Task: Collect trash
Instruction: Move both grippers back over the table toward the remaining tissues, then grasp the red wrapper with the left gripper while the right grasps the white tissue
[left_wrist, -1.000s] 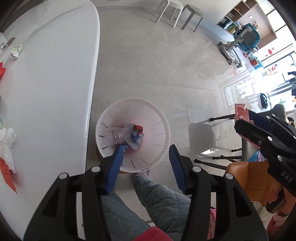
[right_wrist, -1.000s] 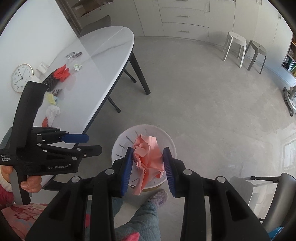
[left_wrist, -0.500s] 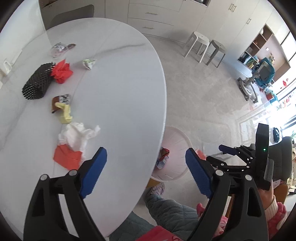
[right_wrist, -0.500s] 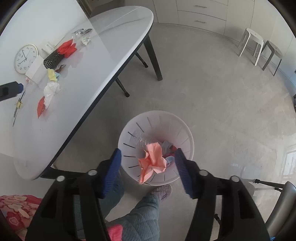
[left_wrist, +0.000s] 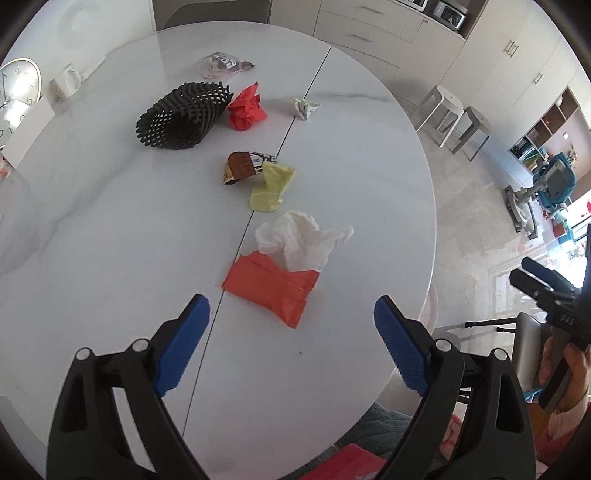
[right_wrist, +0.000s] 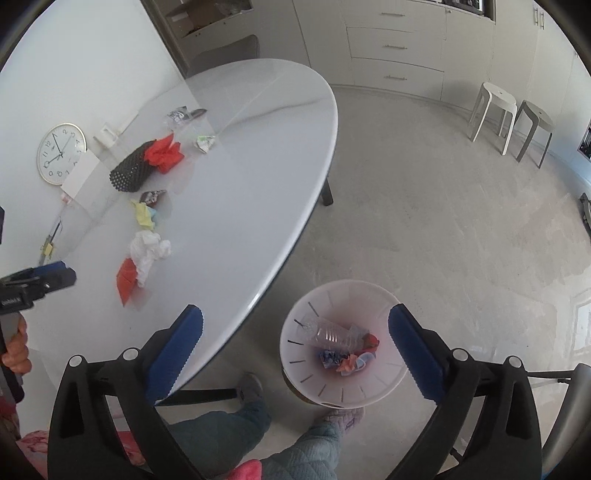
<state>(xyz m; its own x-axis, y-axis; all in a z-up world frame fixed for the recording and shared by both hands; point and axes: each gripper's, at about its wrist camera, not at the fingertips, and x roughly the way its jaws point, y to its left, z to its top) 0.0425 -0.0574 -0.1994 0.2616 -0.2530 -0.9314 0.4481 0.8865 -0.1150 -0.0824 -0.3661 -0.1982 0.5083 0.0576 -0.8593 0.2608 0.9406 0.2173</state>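
My left gripper (left_wrist: 291, 299) hovers over the white table (left_wrist: 110, 221); its jaws are opening with nothing between them. Just ahead of it lie an orange wrapper (left_wrist: 273, 288) and a white tissue (left_wrist: 299, 240). Farther back are a yellow paper (left_wrist: 271, 186), a brown snack wrapper (left_wrist: 243, 168), a black foam net (left_wrist: 181, 116), a red crumpled paper (left_wrist: 245, 109) and a small white wad (left_wrist: 304, 107). My right gripper (right_wrist: 295, 310) hangs above the floor beside the white bin (right_wrist: 369, 291); its jaws are opening and hold nothing. A clear bottle (right_wrist: 328, 334) and pink paper (right_wrist: 349, 363) lie in the bin.
A clear wrapper (left_wrist: 221, 64) lies at the table's far end, and a clock (right_wrist: 61, 153) leans on the wall behind it. Two stools (right_wrist: 495, 107) stand by the cabinets. The person's legs and slippers (right_wrist: 343, 417) are next to the bin. A chair stands at the right.
The left gripper swung from above the bin to over the table and spread its jaws. The right gripper opened, and the pink paper fell from it into the bin.
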